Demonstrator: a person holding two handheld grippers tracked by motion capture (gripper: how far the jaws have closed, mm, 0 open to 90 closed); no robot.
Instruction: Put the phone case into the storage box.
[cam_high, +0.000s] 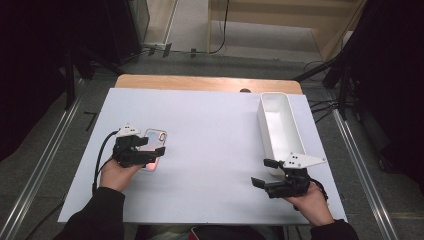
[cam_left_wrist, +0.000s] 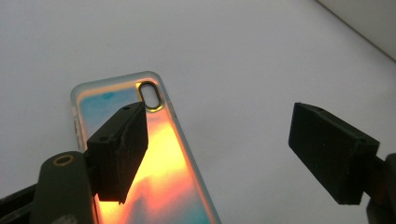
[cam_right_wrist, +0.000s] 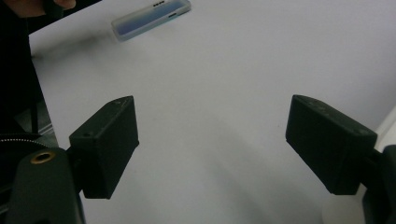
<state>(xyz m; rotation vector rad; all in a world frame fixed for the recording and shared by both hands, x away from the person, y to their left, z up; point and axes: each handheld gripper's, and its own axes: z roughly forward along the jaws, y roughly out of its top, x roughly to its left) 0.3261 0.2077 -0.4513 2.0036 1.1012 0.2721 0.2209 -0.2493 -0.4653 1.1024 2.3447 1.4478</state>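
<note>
**Phone case lies flat as left jaws stand wide above it**

On the white table (cam_high: 210, 150), the left gripper (cam_high: 152, 147) hangs over an iridescent phone case (cam_left_wrist: 154, 154), its jaws spread apart and gripping nothing; one jaw sits over the case's face, the other over bare tabletop beside its long edge. The case lies flat (camera cutout pointing away from the person) on the table's left half. The right gripper (cam_high: 265, 172), jaws likewise apart and empty, rests near the front edge, just beside the near end of a white rectangular bin (cam_high: 280, 125). Broad open tabletop separates the two.
</note>
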